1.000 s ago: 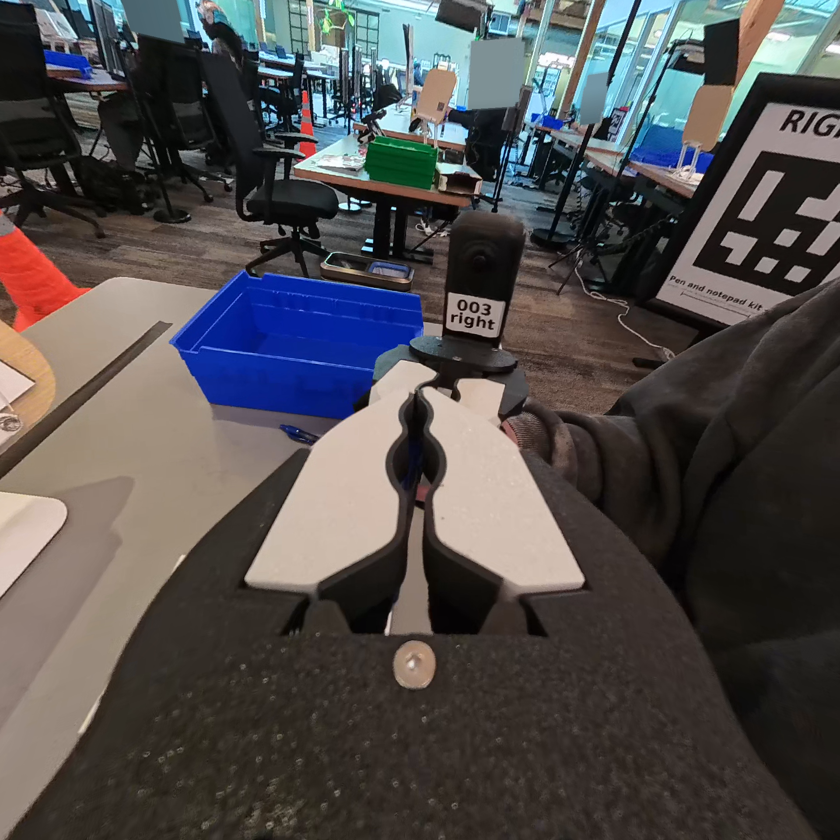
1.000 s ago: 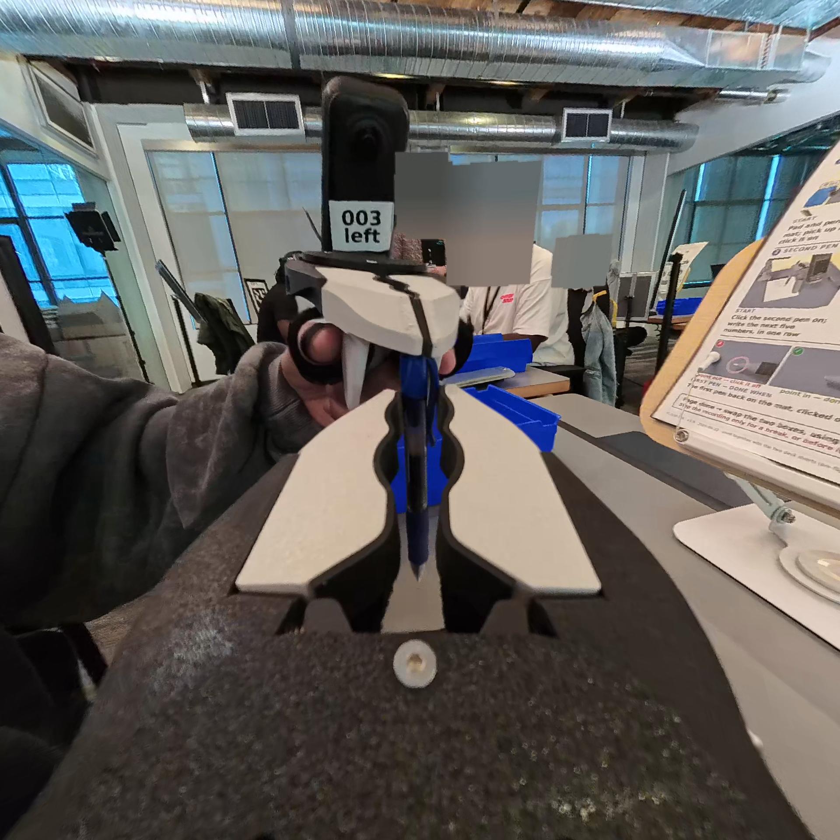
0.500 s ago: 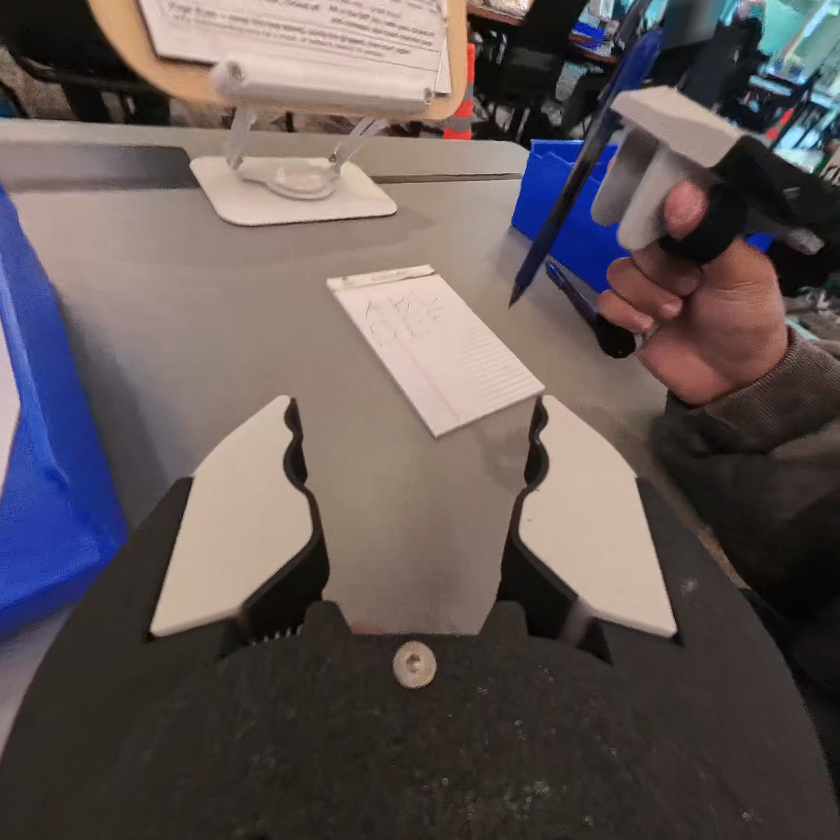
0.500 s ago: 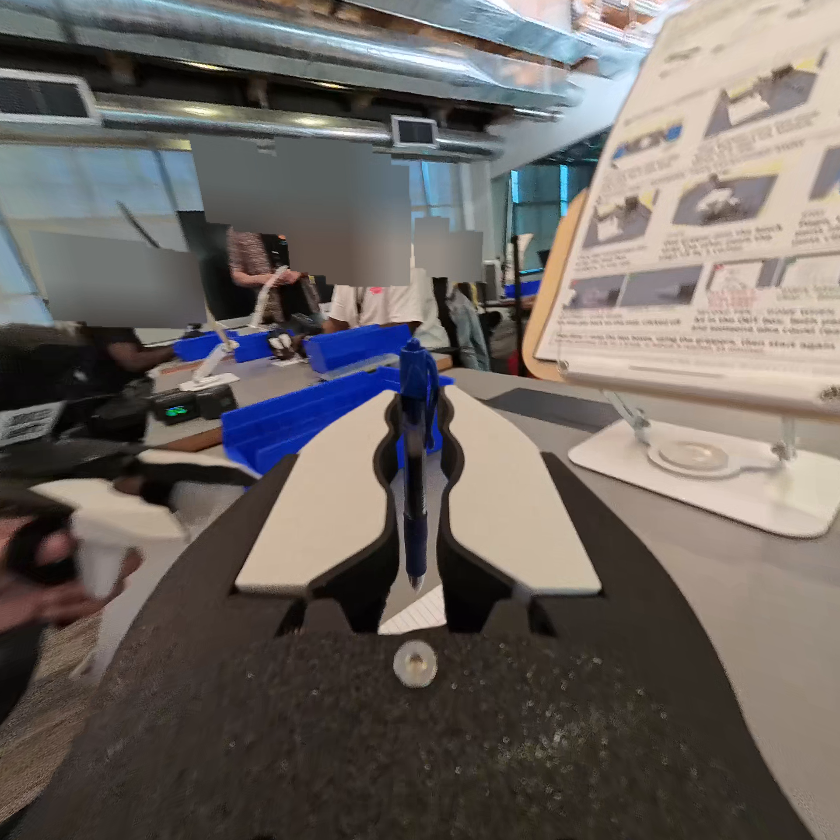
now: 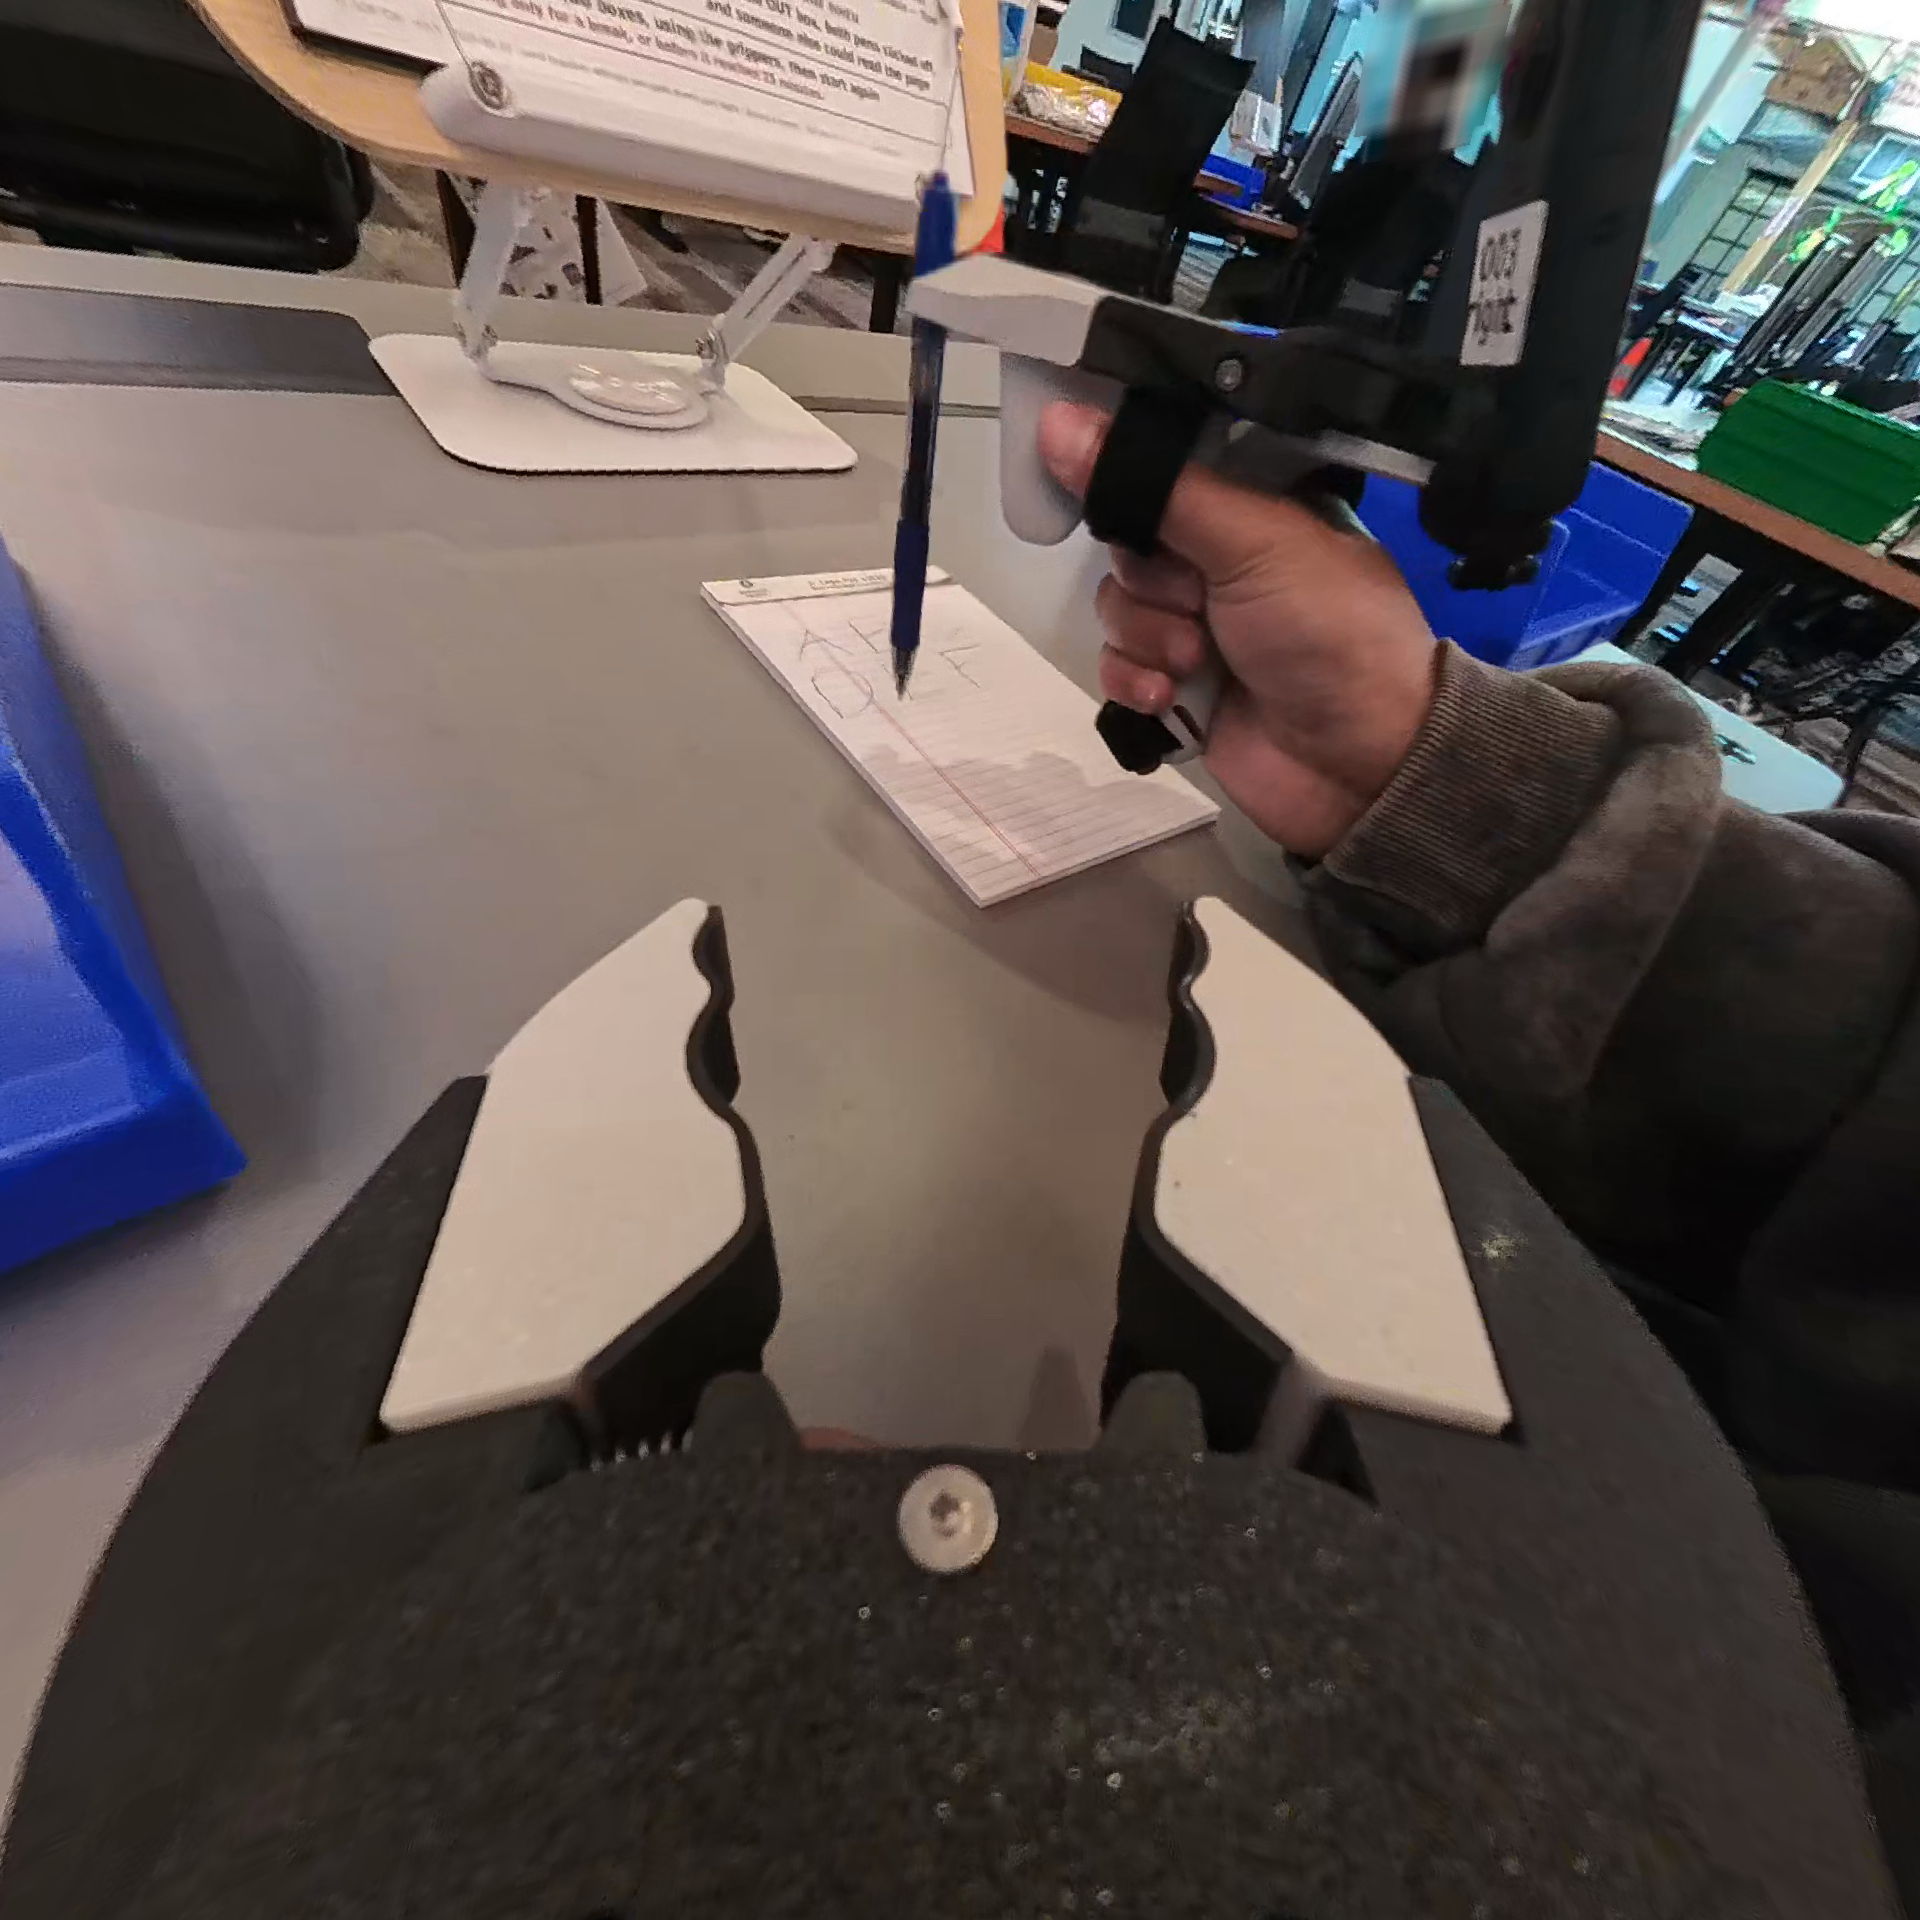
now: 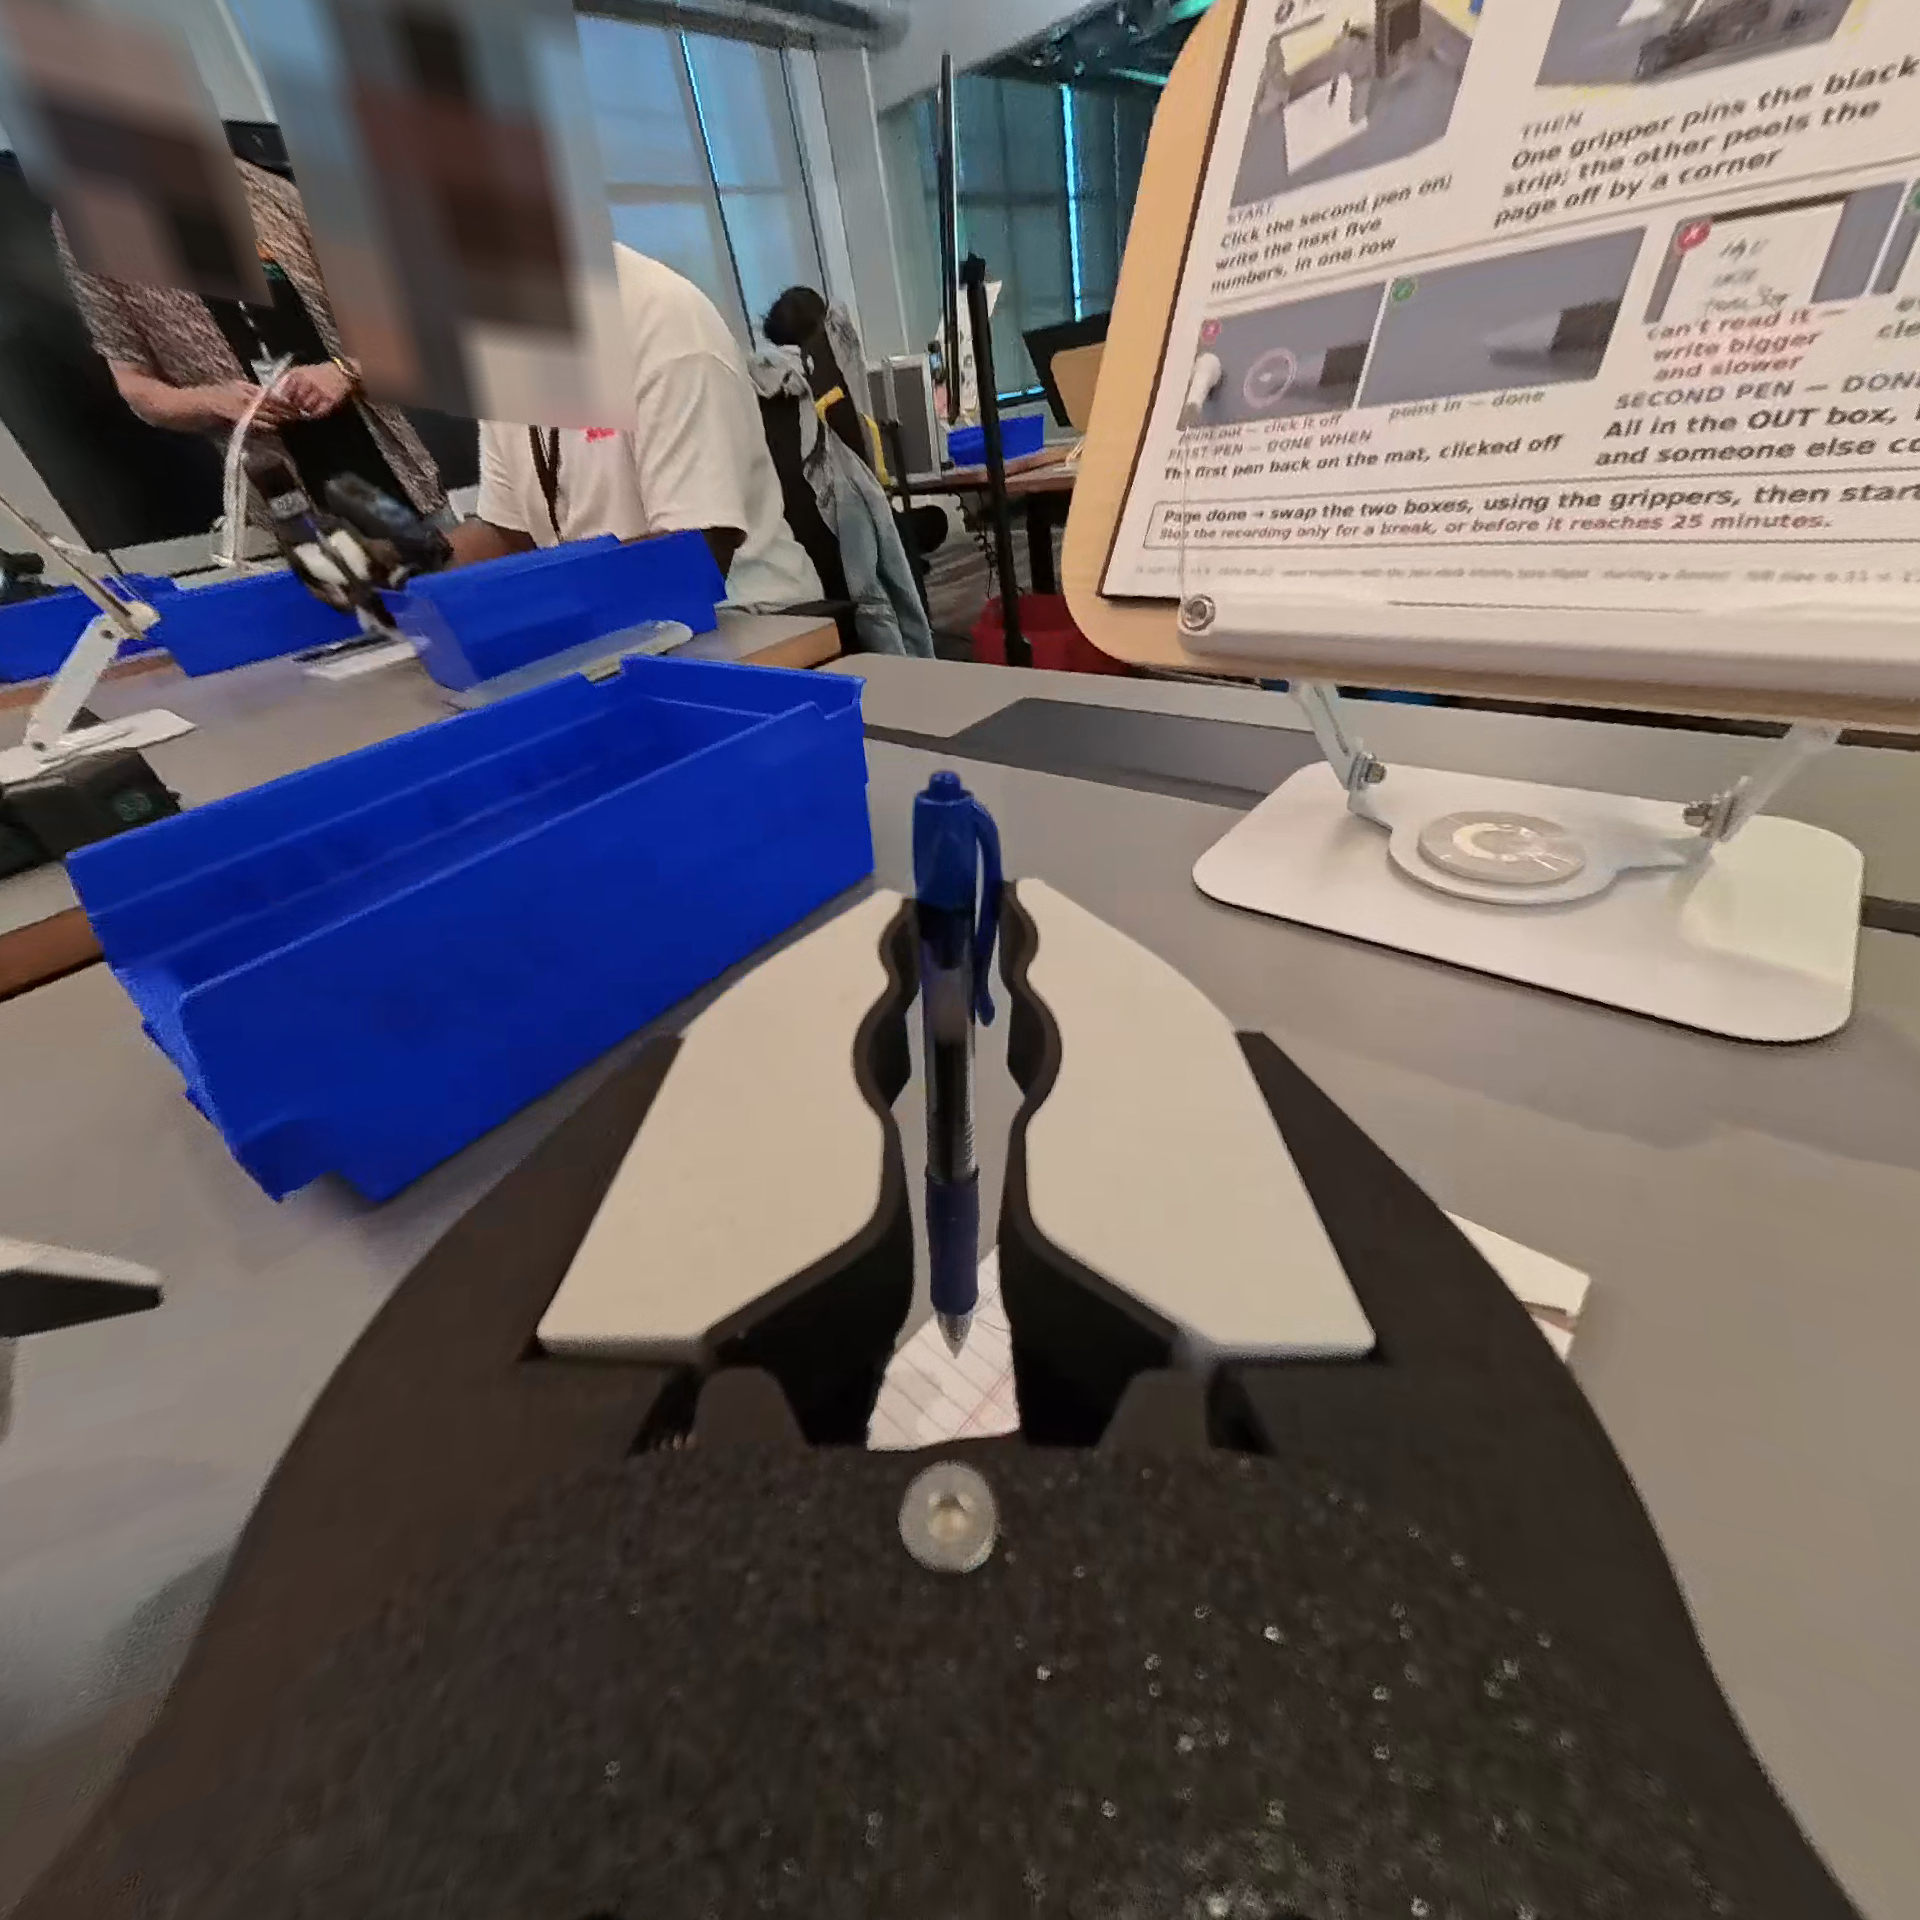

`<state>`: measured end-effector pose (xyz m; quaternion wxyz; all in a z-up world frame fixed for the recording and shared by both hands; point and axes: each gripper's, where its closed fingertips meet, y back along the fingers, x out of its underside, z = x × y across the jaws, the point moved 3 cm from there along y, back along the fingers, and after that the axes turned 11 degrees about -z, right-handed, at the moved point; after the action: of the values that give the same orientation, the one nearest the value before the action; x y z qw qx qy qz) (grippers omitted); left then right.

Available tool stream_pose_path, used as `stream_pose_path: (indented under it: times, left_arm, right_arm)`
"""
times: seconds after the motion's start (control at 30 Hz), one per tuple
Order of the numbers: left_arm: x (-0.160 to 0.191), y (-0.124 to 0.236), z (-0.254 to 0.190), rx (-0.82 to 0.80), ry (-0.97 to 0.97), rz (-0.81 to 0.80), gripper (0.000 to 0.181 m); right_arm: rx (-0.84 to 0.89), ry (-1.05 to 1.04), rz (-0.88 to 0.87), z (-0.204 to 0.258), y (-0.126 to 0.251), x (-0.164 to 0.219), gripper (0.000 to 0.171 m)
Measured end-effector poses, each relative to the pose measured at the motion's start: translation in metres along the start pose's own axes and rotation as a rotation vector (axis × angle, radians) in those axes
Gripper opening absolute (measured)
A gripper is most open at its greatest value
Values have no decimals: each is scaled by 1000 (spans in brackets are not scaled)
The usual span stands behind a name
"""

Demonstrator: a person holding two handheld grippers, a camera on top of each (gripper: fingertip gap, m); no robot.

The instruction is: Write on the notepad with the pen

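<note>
2 grippers over grey table [image 5: 436, 665], right gripper [image 6: 954, 1039] pinching blue pen [image 6: 951, 1081] upright above notepad [image 5: 966, 727], left gripper [image 5: 948, 1060] spread, empty.

Open-plan office/lab used for data collection. Rows of grey worktables [image 6: 1558, 1143] with identical blue bins [image 6: 468, 914], an instruction board on a white stand [image 6: 1507, 894], office chairs [image 5: 1164, 125], glass walls [image 6: 727, 177], other people [image 6: 665, 436] working at neighbouring stations.

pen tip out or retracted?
Out. The pen, clamped in the right gripper, shows a metal point below its blue grip, hanging over the notepad.
</note>
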<state>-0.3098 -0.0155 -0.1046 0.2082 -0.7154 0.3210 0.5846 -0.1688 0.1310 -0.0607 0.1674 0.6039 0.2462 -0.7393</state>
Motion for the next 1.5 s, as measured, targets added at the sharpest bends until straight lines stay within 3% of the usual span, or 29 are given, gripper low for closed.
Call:
stream_pose_path:
  times: [0.6, 1.5]
  left_arm:
    - [9, -2, -2, 32, 13, 47, 78]
    - [12, -3, -6, 43, 16, 66, 77]
  right_arm:
    - [-2, -34, 60, -6, -15, 19, 14]
    - [-3, -56, 71, 1, 4, 17, 14]
